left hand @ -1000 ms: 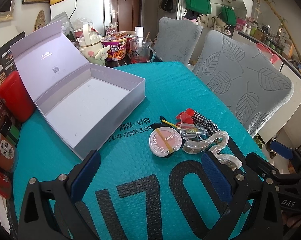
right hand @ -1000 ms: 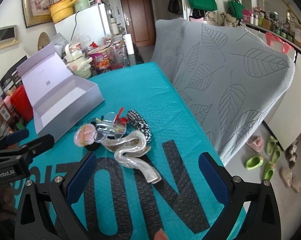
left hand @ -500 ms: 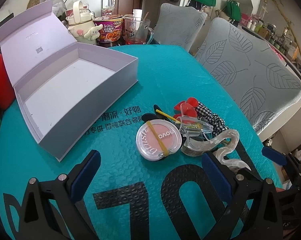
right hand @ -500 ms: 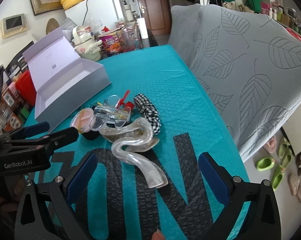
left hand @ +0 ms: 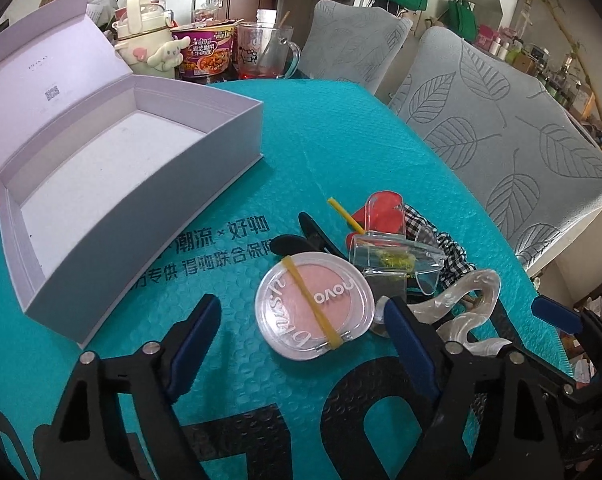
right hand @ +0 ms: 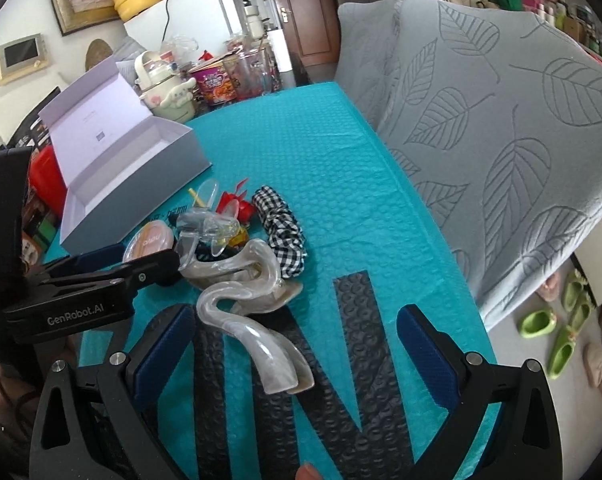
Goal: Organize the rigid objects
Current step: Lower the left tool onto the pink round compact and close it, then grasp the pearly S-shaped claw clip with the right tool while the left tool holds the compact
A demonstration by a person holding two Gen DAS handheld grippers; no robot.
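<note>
A round pink blush compact [left hand: 315, 306] with a yellow band across it lies on the teal mat, just ahead of my left gripper [left hand: 301, 344]. Its jaws are closing, and the pads do not touch the compact. Behind the compact lies a pile: clear plastic clips [left hand: 397, 252], a red clip [left hand: 381, 212], a black clip [left hand: 313, 236] and a checked scrunchie [right hand: 281, 224]. A pearly wavy hair clip [right hand: 257, 320] reaches between the fingers of my right gripper [right hand: 295, 344], which is open and apart from it. The open lilac box [left hand: 173, 200] stands at the left with nothing in it.
At the table's far end stand a glass mug [left hand: 265, 54], a noodle cup [left hand: 207, 50] and a cream bottle [left hand: 145, 32]. Chairs with grey leaf covers [right hand: 501, 140] line the right edge. A red container [right hand: 45, 176] sits behind the box.
Both grippers have sunk toward the pile. The left jaws have narrowed, and the compact now lies between their tips. The pearly clip now lies between the right fingers.
</note>
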